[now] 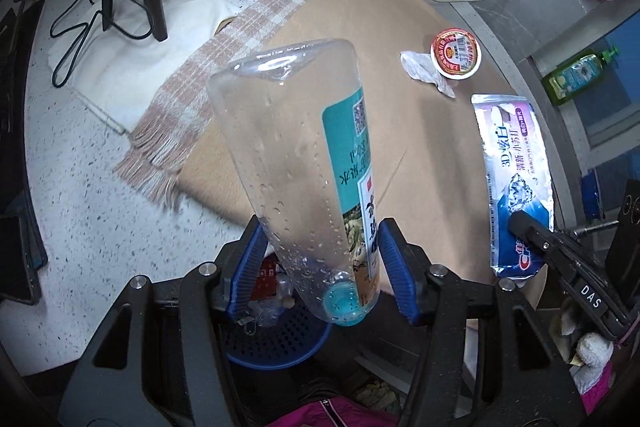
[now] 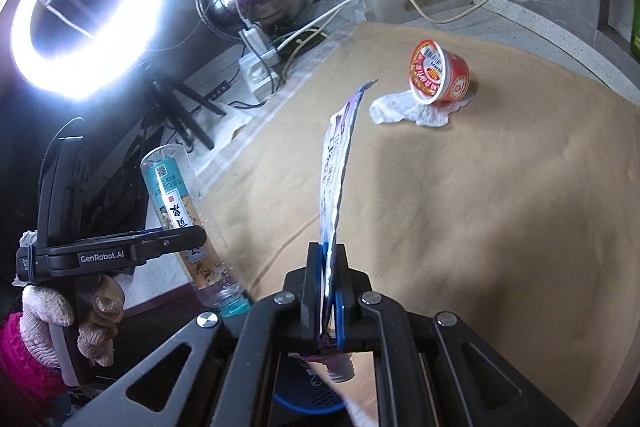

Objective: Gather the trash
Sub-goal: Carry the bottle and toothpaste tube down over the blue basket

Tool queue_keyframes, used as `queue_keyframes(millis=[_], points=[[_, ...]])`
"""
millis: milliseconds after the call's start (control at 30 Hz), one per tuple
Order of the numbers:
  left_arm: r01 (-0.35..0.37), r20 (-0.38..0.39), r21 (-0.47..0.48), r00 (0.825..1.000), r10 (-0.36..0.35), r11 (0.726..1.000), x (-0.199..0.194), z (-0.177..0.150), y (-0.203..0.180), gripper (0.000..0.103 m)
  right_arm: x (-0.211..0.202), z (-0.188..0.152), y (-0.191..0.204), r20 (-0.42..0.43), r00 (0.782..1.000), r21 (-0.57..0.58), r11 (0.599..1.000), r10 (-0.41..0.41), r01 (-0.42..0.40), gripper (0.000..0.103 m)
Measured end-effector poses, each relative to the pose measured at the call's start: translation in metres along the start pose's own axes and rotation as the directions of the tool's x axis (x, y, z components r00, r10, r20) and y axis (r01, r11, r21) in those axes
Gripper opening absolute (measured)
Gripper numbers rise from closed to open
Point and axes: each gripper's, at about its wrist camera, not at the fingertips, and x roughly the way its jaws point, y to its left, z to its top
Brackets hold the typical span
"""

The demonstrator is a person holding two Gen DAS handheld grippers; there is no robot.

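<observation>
Trash was held in both grippers: the left gripper (image 1: pixel 320 259) half-open around a plastic bottle (image 1: pixel 304 163) at frame centre, the right gripper (image 2: pixel 329 291) pinched shut on a flattened toothpaste tube (image 2: pixel 338 163). Each needed centring over the blue basket (image 1: pixel 276 347) at lower frame before release.

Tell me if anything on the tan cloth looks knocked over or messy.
The red cup lies tipped on its side near the cloth's far edge, partly resting on a crumpled white tissue. No spill shows around them.
</observation>
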Motion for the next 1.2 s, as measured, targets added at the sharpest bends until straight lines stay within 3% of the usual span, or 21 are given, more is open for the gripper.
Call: queue_keyframes(millis=[400,833,1200], points=[[-0.026,-0.001,0.087,1.000,0.026,0.996,-0.019,-0.053,0.020,0.057,-0.016,-0.051,0.044,-0.007,1.000,-0.018,1.000,0.004,-0.004,0.002],[-0.058,-0.083,0.122,0.994,0.069,0.991,0.009,-0.108,0.036,0.057,0.002,-0.110,0.065,-0.094,0.995,-0.013,1.000,0.018,-0.019,0.002],[-0.091,-0.140,0.135,0.984,0.110,0.987,0.040,-0.135,0.044,0.057,0.033,-0.152,0.068,-0.147,0.989,0.001,1.000,0.004,-0.004,0.002]])
